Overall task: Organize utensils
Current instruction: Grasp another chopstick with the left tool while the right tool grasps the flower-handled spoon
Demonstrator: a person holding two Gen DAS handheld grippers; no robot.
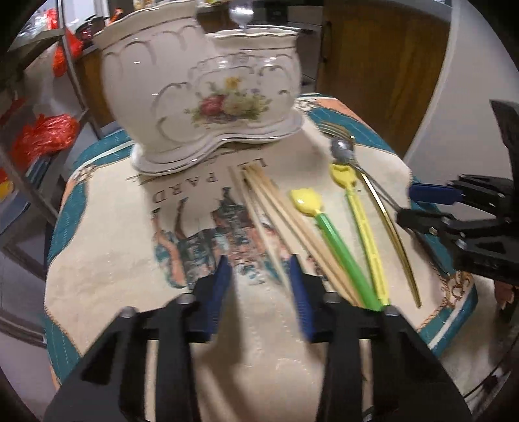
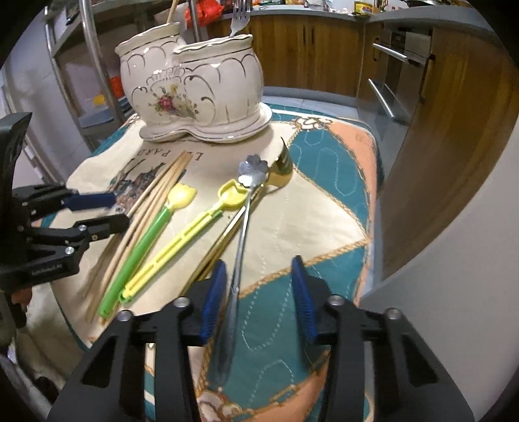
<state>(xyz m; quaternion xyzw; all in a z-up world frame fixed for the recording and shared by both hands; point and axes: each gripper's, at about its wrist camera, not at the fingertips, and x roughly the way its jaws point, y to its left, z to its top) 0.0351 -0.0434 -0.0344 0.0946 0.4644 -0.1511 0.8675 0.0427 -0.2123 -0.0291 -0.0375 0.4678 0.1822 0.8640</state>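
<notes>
Left wrist view: my left tool [image 1: 261,269] sits low over the patterned cloth [image 1: 113,227] that covers the worktop, its jaws partway open and holding nothing. 1 of the chopsticks [image 1: 259,194] runs up between the pads, close to the right one. The frame is blurred, so I cannot tell whether that pad touches it. The risk here is the bundle: the sticks lie tight together and partly crossed, so closing now could catch 1 stick off-centre, let it pivot, or drag its neighbours into the green-handled spoon [image 1: 334,240] just beside them. Next along lie the yellow spoon [image 1: 363,220] and a gold utensil [image 1: 389,227].

On the right, my right tool [image 2: 259,272] is also partway open and grips nothing yet. The handle of the silver flower spoon [image 2: 240,227] lies between the pads, hard by the left one. Its bowl rests on the yellow spoon's head, so a lift could tip or flick that spoon. The thin, slick handle may also roll out of an uneven pinch.

The ceramic holder [image 2: 194,91] stands at the far end of the cloth, with 2 compartments. The left one holds a wooden stick [image 2: 173,13], and the right one holds a fork [image 2: 240,19]. I cannot see deeper into either.
</notes>
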